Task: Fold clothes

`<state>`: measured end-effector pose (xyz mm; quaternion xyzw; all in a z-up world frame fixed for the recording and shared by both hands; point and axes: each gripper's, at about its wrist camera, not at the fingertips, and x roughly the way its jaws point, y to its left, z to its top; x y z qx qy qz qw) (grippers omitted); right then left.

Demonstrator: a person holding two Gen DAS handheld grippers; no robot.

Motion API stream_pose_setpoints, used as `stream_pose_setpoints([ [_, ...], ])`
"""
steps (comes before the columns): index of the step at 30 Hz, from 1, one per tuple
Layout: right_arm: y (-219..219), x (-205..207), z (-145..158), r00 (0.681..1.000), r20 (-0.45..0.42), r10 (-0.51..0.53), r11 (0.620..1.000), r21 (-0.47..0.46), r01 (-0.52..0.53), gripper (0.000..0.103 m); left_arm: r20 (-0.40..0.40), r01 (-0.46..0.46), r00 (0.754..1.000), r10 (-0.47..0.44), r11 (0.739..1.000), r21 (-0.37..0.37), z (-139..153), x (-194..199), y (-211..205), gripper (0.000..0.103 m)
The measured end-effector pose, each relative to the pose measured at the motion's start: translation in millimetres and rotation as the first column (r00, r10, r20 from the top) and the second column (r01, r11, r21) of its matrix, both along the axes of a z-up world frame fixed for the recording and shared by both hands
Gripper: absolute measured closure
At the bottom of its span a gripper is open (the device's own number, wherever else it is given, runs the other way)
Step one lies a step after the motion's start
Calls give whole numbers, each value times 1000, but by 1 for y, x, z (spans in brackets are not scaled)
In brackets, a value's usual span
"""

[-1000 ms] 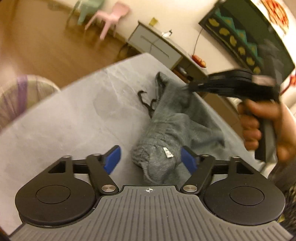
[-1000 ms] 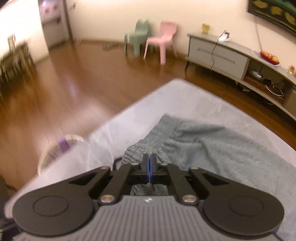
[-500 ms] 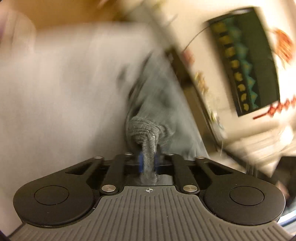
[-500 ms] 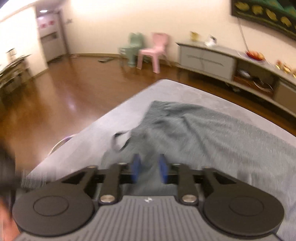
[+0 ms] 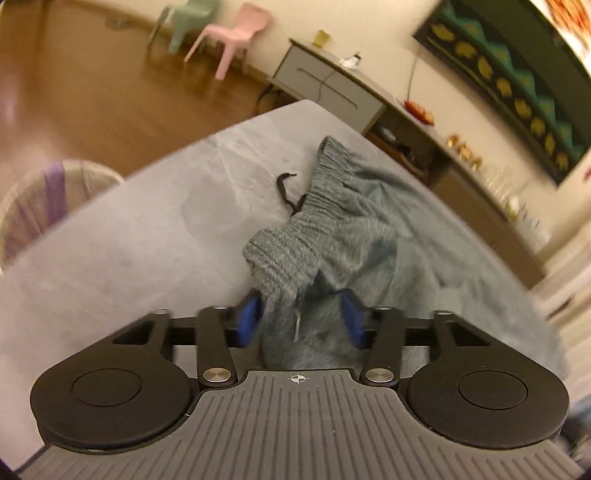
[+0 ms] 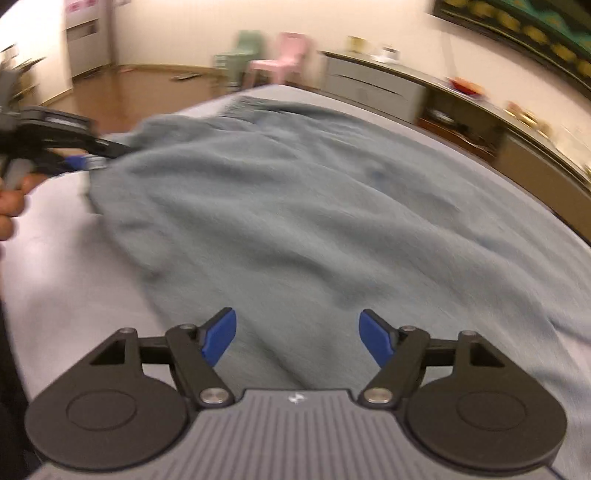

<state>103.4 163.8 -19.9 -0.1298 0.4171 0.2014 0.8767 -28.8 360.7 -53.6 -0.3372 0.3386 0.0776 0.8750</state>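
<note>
- A grey-green garment (image 5: 354,236) lies spread across the grey table (image 5: 155,236), its ribbed elastic waistband (image 5: 295,236) bunched toward the end of the table nearest the wooden floor.
- A dark drawstring (image 5: 286,192) trails off the waistband onto the bare tabletop just beside it.
- The left gripper (image 5: 301,317) sits low over the waistband end of the garment; its jaws are opening, the blue pads (image 5: 248,316) stand apart, and a fold of cloth rises between them without being pinched.
- The right gripper (image 6: 297,338) hovers over the broad body of the garment (image 6: 314,206), well away from the waistband; its jaws are also opening, the blue pads spread wide with flat cloth below them and nothing clamped.
- From the right wrist view, the left gripper (image 6: 83,162) shows at the garment's far-left edge, held by a hand (image 6: 11,206).
- A woven basket (image 5: 44,199) stands on the floor beside the table, and two small chairs, pink (image 5: 231,40) and green (image 5: 186,18), stand far beyond it.
</note>
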Motion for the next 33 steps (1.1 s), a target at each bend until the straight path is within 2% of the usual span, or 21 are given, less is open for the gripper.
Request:
stream_pose_setpoints([
  [1,-12,4,-3,999,-9,-39,999,-4,38,32,-3,-23,1000,23,999,-37,-3,4,5,51],
  [2,-23,5,-8,997,-55,-59,998,6,59,43,-5,-45,999,45,997,-64,-5,7,9,55],
  [3,-35,5,-13,992,-101,-78,997,16,80,44,-8,-72,997,71,996,-61,-6,7,13,61],
  [4,-46,6,-17,985,-146,-94,995,23,99,43,-16,-104,994,104,994,-37,-5,5,18,64],
  [5,-51,-5,-16,984,-167,-69,997,11,72,43,-21,-133,991,132,991,-13,-4,2,21,64],
  [7,-60,-25,-14,977,-210,-19,1000,-11,17,43,-26,-172,985,173,985,34,0,-8,20,60],
  [10,-72,-47,-8,957,-287,33,999,-8,-37,45,18,-213,977,214,960,182,17,-16,9,62],
  [12,-78,-45,2,969,-247,8,1000,5,-7,45,63,-228,974,219,936,270,32,-21,-2,61],
  [14,-83,-36,14,983,-180,-37,998,34,44,41,103,-223,974,201,922,315,48,-19,-14,61],
  [16,-89,-26,26,990,-115,-85,993,66,93,35,124,-160,984,126,935,317,63,-3,-28,59],
  [17,-91,-18,24,989,-92,-115,991,65,121,35,123,-102,990,66,946,308,70,10,-37,55],
  [19,-95,-2,10,981,-94,-168,984,48,173,36,85,51,993,-77,960,275,76,46,-61,52],
  [20,-94,3,1,978,-113,-172,984,35,177,39,60,130,987,-151,956,263,76,67,-74,50],
  [22,-88,-3,-17,977,-172,-127,992,2,129,38,-7,274,959,-282,926,258,69,114,-105,50],
  [23,-86,-14,-18,984,-152,-94,996,-5,94,38,-48,310,950,-309,913,264,63,134,-118,50],
  [25,-83,-31,-16,981,-195,-27,1000,-4,26,38,-136,396,918,-372,878,269,45,174,-142,51],
  [27,-88,-42,-15,974,-224,20,1000,3,-20,36,-240,462,884,-401,827,321,22,208,-164,52],
  [29,-99,-45,-13,973,-229,28,999,25,-23,34,-328,508,853,-405,786,351,-3,234,-178,54],
  [31,-104,-41,-15,976,-217,16,999,37,-8,33,-346,508,857,-382,738,443,-12,254,-186,42],
  [33,-100,-37,-16,981,-192,7,999,41,1,28,-344,481,871,-350,750,453,-14,274,-182,40],
])
